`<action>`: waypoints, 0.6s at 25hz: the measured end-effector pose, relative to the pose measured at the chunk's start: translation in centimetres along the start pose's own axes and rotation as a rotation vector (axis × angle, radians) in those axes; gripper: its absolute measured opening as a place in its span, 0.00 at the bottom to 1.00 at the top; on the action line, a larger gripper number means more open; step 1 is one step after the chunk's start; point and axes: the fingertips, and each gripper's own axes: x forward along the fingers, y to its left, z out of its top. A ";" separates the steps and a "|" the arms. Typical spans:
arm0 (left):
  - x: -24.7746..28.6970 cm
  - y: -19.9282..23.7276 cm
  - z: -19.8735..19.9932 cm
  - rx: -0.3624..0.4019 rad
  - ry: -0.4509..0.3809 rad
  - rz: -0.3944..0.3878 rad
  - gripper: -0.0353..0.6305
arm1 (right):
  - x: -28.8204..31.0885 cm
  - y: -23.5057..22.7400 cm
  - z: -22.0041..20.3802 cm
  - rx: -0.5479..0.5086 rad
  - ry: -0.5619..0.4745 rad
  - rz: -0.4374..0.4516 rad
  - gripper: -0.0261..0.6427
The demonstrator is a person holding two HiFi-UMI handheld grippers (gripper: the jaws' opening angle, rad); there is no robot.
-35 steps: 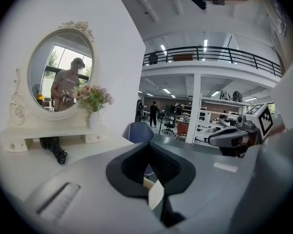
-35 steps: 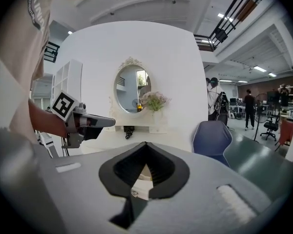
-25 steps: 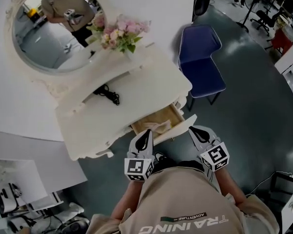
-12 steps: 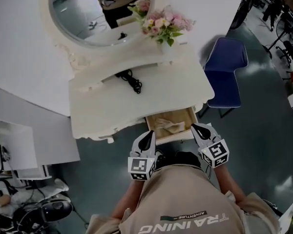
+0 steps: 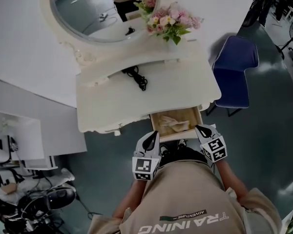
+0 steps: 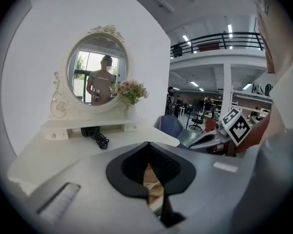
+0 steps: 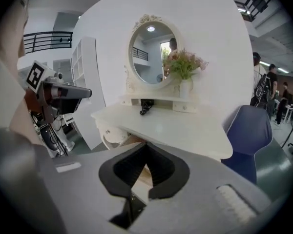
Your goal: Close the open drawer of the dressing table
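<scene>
The white dressing table [image 5: 112, 106] has one drawer [image 5: 158, 124] pulled out at its front right, showing a wooden inside with a pale cloth [image 5: 177, 123] in it. My left gripper [image 5: 154, 135] is at the drawer's front left corner and my right gripper [image 5: 199, 129] at its front right corner. Both are shut and hold nothing. In the left gripper view the left gripper [image 6: 148, 144] points over the tabletop, with the drawer's wood [image 6: 150, 179] showing below its jaws. In the right gripper view the right gripper [image 7: 146, 144] points at the table's front edge.
On the table stand an oval mirror [image 5: 102, 9], a vase of pink flowers [image 5: 173, 21] and a black corded device [image 5: 136, 77]. A blue chair [image 5: 234, 77] stands to the table's right. A white cabinet [image 5: 19, 135] and cluttered gear [image 5: 34, 204] lie at the left.
The head view has swung, so the table now sits more upright and centred. Both grippers stay at the drawer's front corners, a little nearer it. The drawer is still open.
</scene>
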 end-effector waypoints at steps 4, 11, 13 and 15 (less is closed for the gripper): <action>0.8 -0.8 -1.3 -0.064 0.054 -0.004 0.08 | 1.3 0.4 -4.9 0.012 0.160 0.083 0.04; 2.5 -1.0 -4.4 -0.083 0.154 0.016 0.08 | 2.9 2.1 -13.7 0.045 0.399 0.212 0.04; 2.6 -1.3 -4.9 -0.086 0.167 0.012 0.08 | 3.2 2.2 -15.3 0.078 0.437 0.215 0.04; 2.7 -1.4 -5.0 -0.087 0.171 0.009 0.08 | 3.8 1.9 -16.6 0.108 0.467 0.206 0.04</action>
